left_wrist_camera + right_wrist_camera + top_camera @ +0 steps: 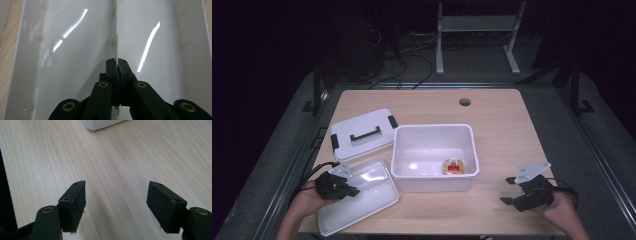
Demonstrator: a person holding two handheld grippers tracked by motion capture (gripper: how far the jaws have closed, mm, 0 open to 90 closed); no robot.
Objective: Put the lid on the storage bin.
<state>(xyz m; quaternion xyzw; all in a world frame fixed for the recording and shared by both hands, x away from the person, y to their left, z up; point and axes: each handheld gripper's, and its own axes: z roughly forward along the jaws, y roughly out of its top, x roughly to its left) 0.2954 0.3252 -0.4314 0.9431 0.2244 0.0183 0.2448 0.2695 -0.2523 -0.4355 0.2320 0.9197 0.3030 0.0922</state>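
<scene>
A shallow white tray [367,200] lies at the front left of the table. My left gripper [348,187] rests on its left part. In the left gripper view the jaws [117,61] are pressed together on a thin upright ridge [114,37] that runs down the middle of the tray [70,50]. My right gripper [508,191] hovers at the front right with its jaws apart. Between its jaws [116,192] there is nothing but bare wood. A deep white bin [434,130] stands mid-table, and a small round red and yellow item [453,166] lies in its near right corner.
A white lid with a black handle and black clips [362,134] lies behind the tray, left of the bin. A corner of the bin [100,123] appears at the top of the right gripper view. The table [502,125] has a round cable hole [465,102] at the back.
</scene>
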